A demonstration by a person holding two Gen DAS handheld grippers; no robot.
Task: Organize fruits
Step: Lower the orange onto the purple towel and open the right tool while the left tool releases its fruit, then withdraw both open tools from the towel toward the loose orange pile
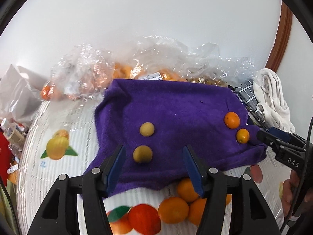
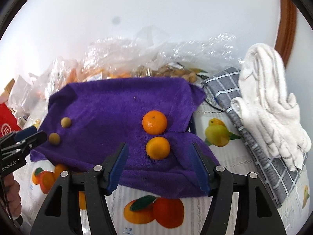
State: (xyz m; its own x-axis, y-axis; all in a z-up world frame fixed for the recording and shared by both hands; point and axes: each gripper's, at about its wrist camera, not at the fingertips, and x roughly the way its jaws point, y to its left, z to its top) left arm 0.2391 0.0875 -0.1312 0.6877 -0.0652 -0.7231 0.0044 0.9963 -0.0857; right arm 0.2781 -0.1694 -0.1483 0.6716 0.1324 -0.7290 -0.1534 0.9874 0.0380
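Observation:
A purple towel [image 1: 176, 107] lies on a fruit-print tablecloth [image 1: 58, 117]. On it sit two small tan-green fruits [image 1: 147, 129] [image 1: 142, 154] at the left and two oranges [image 1: 232, 119] [image 1: 242, 136] at the right. My left gripper [image 1: 154, 160] is open and empty, with the nearer tan fruit just ahead between its fingers. My right gripper [image 2: 159, 160] is open and empty, just before the nearer orange [image 2: 158, 148]; the second orange [image 2: 154, 122] sits behind it. The tan fruits also show in the right wrist view [image 2: 65, 122] [image 2: 54, 138].
Crumpled clear plastic bags [image 1: 93, 72] with oranges and other fruit lie behind the towel. A grey checked cloth [image 2: 244, 121] and a white towel [image 2: 270, 101] are piled at the right. Boxes and clutter [image 1: 11, 133] stand at the left table edge.

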